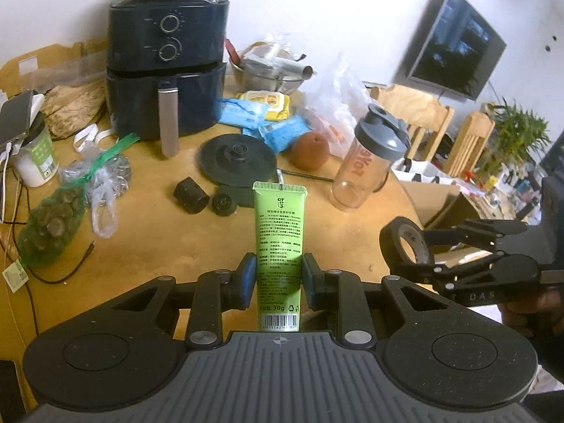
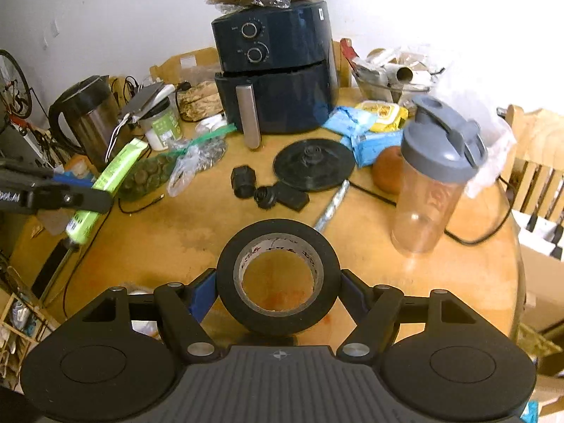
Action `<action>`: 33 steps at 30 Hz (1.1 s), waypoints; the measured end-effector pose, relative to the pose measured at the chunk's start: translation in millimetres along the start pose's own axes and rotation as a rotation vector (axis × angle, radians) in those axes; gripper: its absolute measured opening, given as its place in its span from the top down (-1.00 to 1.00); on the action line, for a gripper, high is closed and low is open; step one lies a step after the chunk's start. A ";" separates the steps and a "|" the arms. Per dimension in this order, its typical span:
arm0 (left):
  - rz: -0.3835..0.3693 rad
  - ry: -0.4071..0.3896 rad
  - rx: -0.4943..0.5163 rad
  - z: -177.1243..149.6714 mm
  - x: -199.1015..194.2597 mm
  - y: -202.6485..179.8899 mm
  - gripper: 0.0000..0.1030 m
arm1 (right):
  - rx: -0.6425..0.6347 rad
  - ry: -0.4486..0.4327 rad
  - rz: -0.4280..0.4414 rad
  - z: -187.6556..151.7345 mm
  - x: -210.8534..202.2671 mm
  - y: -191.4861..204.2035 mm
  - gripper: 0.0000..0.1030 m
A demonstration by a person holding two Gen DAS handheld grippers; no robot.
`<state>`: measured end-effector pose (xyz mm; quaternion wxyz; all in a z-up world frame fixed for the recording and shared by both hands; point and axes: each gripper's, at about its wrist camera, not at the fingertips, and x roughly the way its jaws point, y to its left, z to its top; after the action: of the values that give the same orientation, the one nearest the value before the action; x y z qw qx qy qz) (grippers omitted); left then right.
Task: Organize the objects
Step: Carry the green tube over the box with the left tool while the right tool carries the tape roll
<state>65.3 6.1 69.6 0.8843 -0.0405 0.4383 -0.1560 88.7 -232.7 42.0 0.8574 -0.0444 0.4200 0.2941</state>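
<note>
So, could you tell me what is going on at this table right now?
A person is tidying a cluttered wooden table with tongs in each hand. The left tongs are shut on a green tube, held above the table. The right tongs are shut on a roll of black tape, also held up. An air fryer, a shaker bottle and loose packets sit on the table.

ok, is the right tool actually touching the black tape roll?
Touching. In the right wrist view, the right tool has a finger pressed against each side of the black tape roll, no gap, with the roll held clear above the wooden table.
</note>
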 end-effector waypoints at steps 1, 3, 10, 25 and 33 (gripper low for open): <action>-0.002 0.005 0.003 -2.1 0.4 -1.4 0.47 | 0.007 0.007 0.003 -3.8 -1.5 -0.5 -0.46; -0.006 0.017 0.005 -6.3 2.7 -3.0 0.47 | 0.013 0.019 0.016 -10.7 -4.1 -0.1 -0.46; -0.028 0.065 -0.025 -23.9 8.9 -3.4 0.47 | -0.023 0.043 0.072 -22.1 -3.2 8.2 -0.46; 0.006 0.138 -0.097 -50.0 20.0 -28.2 0.47 | -0.058 0.061 0.164 -32.6 -5.6 9.5 -0.46; 0.084 0.190 -0.093 -49.1 26.5 -36.2 0.31 | -0.057 0.062 0.182 -35.6 -6.7 4.1 -0.46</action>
<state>32.9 -33.3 26.9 0.8417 -0.0480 0.5282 -0.1014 58.6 -244.0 24.8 0.8121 -0.0397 0.4400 0.3812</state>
